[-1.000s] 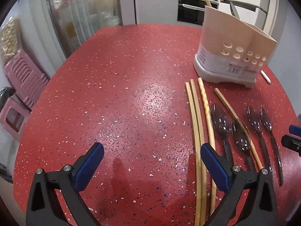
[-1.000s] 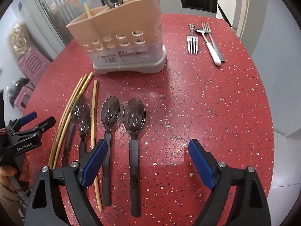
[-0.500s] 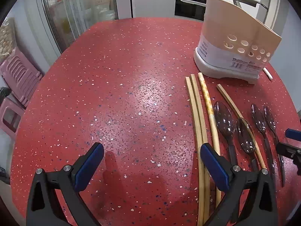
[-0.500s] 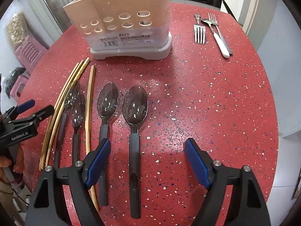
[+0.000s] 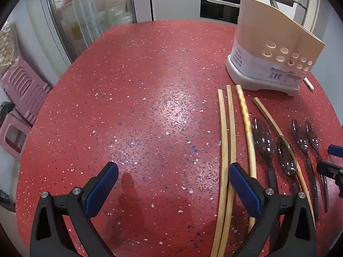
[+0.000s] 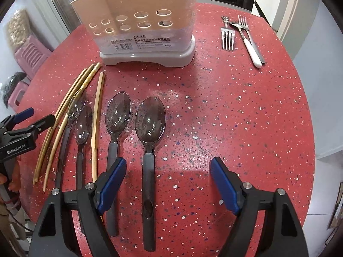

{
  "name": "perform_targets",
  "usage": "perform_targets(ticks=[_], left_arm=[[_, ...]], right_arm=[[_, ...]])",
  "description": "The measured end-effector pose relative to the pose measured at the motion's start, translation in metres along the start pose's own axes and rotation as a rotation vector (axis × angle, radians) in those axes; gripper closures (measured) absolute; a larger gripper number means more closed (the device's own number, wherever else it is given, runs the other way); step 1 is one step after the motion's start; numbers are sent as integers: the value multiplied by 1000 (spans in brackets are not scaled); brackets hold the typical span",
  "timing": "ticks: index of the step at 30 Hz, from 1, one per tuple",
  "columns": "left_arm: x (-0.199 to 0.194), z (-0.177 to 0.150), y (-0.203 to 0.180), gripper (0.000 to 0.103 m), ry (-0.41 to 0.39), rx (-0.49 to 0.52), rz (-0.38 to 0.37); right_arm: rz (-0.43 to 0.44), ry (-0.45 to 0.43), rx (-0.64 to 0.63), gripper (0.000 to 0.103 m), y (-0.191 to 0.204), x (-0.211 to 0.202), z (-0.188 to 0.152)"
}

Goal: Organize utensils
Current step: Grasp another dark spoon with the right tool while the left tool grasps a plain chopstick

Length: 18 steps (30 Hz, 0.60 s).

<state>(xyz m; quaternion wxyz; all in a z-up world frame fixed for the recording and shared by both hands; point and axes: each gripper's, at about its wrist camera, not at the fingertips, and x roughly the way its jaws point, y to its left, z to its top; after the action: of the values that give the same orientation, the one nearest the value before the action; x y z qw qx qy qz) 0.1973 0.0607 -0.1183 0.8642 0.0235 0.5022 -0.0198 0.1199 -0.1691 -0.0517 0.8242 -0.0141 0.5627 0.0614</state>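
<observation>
From the left wrist view, the left gripper point(image 5: 171, 188) hangs low over the red speckled table point(image 5: 139, 111), its blue fingers point(image 5: 100, 189) spread wide with nothing between them. Four chopsticks point(image 5: 227, 141) lie at centre right, running from the lower edge of the frame up toward the beige holder point(image 5: 272, 53) at upper right; one of them passes under the right-hand finger. Right of them four dark spoons point(image 5: 262, 141) lie with bowls toward the holder and handles toward the bottom. One chopstick crosses under a spoon bowl. The other gripper's tip pokes in at the right edge. Pink stools point(image 5: 19, 98) stand off the table at the left.

From the right wrist view, the right gripper point(image 6: 168, 182) is released too (its jaws have just closed a little), and the handle of the largest spoon point(image 6: 150, 124) lies between the fingers, untouched. That spoon's long axis runs straight up the frame, bowl toward the holder point(image 6: 139, 21) at upper centre. The other spoons and chopsticks fan out at left, partly beneath the left finger. Forks point(image 6: 228, 36) and a white-handled piece point(image 6: 251, 49) rest at upper right, well apart from the rest. A hand point(image 6: 12, 182) holds the left gripper at the left edge.
</observation>
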Motion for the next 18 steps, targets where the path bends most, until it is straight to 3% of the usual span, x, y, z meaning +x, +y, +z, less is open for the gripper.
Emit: perform_targets(ticks=[7,18], left_arm=[[-4,3,15,0,-1,29,15],[-3,23,10,0,7,61,-6]], right_arm=[[-31,12,-44,30,11,4,10],[-43,20,-70,31,16,6,15]])
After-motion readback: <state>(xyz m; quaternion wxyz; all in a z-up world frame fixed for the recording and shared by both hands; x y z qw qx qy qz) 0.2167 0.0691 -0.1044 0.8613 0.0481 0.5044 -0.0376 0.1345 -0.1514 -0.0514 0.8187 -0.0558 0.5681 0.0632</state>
